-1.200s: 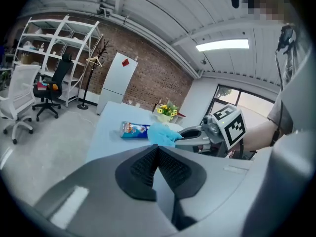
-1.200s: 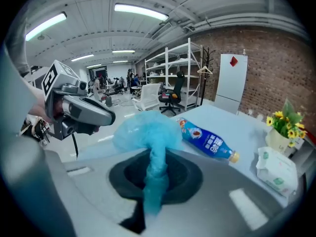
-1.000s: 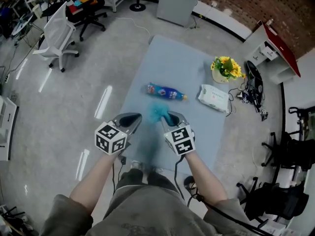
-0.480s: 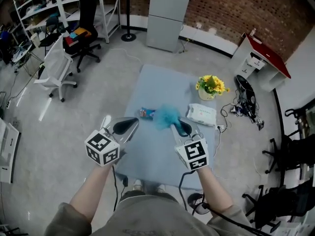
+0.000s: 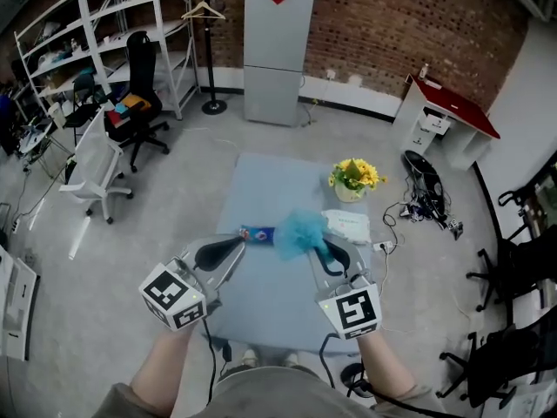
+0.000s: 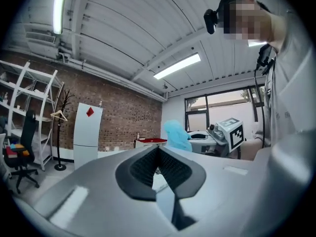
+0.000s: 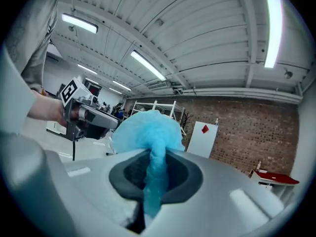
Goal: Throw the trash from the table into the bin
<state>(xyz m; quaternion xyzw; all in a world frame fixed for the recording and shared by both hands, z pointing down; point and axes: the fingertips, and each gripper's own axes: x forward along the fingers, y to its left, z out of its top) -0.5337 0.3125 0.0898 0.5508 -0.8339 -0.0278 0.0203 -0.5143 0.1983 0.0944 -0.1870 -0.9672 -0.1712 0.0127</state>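
Note:
My right gripper (image 5: 324,249) is shut on a crumpled light-blue wad of trash (image 5: 300,232), held up above the blue table (image 5: 270,294). In the right gripper view the wad (image 7: 146,128) bulges past the jaws, with a twisted tail pinched between the pads. A blue plastic bottle (image 5: 258,232) lies on the table, partly hidden behind the wad. To the left, at about the same height, my left gripper (image 5: 228,249) is shut with nothing in it. In the left gripper view its dark pads (image 6: 170,168) meet, and the wad (image 6: 176,135) shows to the right.
A pot of yellow flowers (image 5: 352,176) and a white wipes pack (image 5: 347,225) sit on the table's right side. Around it are a grey fridge (image 5: 277,46), office chairs (image 5: 97,165), white shelves (image 5: 130,37), a red-topped cabinet (image 5: 444,111) and floor cables (image 5: 426,194). No bin shows.
Both grippers have risen well above the table, the right one carrying the blue wad up. The head view has tilted up, so more of the room shows.

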